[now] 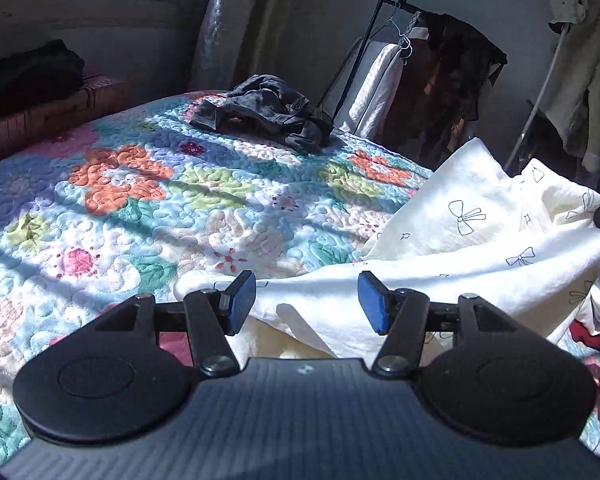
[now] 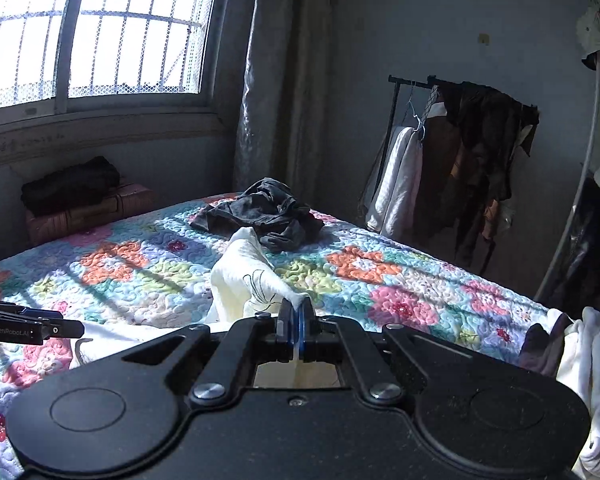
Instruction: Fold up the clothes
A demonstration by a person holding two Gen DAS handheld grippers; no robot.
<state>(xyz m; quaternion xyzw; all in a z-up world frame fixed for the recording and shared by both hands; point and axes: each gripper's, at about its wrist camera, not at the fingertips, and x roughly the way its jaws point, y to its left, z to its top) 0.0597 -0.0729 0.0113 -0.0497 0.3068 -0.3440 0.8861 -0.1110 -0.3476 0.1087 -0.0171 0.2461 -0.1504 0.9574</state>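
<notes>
A cream garment with a black bow print (image 1: pixel 472 236) lies on the flowered quilt (image 1: pixel 140 208), lifted at its right side. My left gripper (image 1: pixel 306 300) is open, its blue pads on either side of the garment's near edge, holding nothing. My right gripper (image 2: pixel 296 316) is shut on a bunched part of the same cream garment (image 2: pixel 244 276), which stands up in front of the pads. The left gripper also shows at the left edge of the right wrist view (image 2: pixel 32 324).
A crumpled dark grey garment (image 1: pixel 264 112) lies at the far side of the bed (image 2: pixel 380 268). A clothes rack (image 2: pixel 468 152) with hanging clothes stands right of the bed. White clothes (image 2: pixel 592 376) are piled at the right. A window (image 2: pixel 92 28) and curtain are behind.
</notes>
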